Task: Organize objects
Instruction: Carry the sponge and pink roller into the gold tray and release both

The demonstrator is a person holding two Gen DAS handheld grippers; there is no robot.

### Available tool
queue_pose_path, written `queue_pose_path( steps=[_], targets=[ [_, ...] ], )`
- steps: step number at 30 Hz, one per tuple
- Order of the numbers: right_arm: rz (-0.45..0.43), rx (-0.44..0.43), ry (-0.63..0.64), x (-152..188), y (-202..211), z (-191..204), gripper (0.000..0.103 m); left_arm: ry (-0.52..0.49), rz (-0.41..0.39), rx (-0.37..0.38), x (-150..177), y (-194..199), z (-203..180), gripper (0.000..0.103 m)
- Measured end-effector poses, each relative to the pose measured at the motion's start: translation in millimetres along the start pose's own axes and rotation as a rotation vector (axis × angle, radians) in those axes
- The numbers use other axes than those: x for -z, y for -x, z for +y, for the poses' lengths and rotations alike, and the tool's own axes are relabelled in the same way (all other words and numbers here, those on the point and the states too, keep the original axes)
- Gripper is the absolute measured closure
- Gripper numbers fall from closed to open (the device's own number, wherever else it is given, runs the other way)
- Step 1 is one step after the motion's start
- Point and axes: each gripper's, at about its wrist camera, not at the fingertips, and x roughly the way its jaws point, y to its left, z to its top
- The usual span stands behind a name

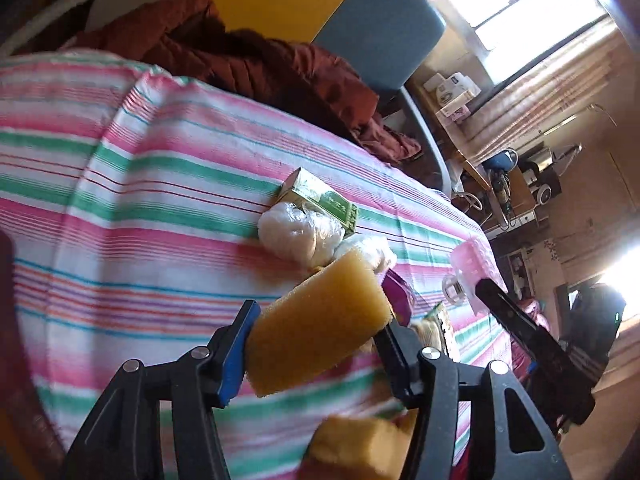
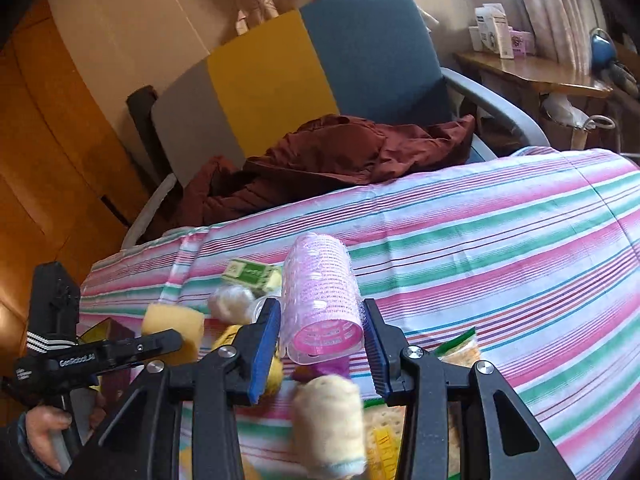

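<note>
The left gripper (image 1: pixel 316 332) pinches a yellow sponge (image 1: pixel 320 320) crosswise between its jaws above the striped cloth (image 1: pixel 160 184), while the right gripper (image 2: pixel 322 344) clamps a pink hair roller (image 2: pixel 322 300), tilted forward.

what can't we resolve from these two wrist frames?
- Purple item, left wrist view: mostly hidden behind the held yellow sponge block.
- Second yellow sponge, same view: blurred, cut off by the bottom edge.
- Print on the green carton, right wrist view: too small to read.
- Snack packet, right view: half hidden by the gripper finger.

Striped cloth (image 2: pixel 500 240) lies bare rightward; green box (image 2: pixel 250 274) and wrapped bundles (image 1: pixel 298 236) crowd the left.
</note>
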Motion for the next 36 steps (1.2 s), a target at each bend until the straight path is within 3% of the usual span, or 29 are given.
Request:
queue_pose_path(
  steps=[6, 14, 22, 28, 36],
  targets=[
    [0.015, -0.048, 0.064, 12, 11, 38, 0.062, -0.071, -0.049, -0.044, 27, 48, 0, 0.045],
    [0.089, -0.176, 0.208, 46, 11, 127, 0.062, -0.097, -0.129, -0.147, 72, 126, 36, 0.045],
    [0.194, -0.298, 0.335, 87, -12, 229, 0.062, 0.007, -0.269, -0.288, 109, 217, 113, 0.045],
    [0.26, -0.333, 0.387, 111, -37, 290, 0.062, 0.13, -0.344, -0.366, 133, 265, 176, 0.045],
    [0.336, -0.34, 0.402, 127, -68, 346, 0.062, 0.213, -0.331, -0.409, 171, 281, 226, 0.044]
  ],
)
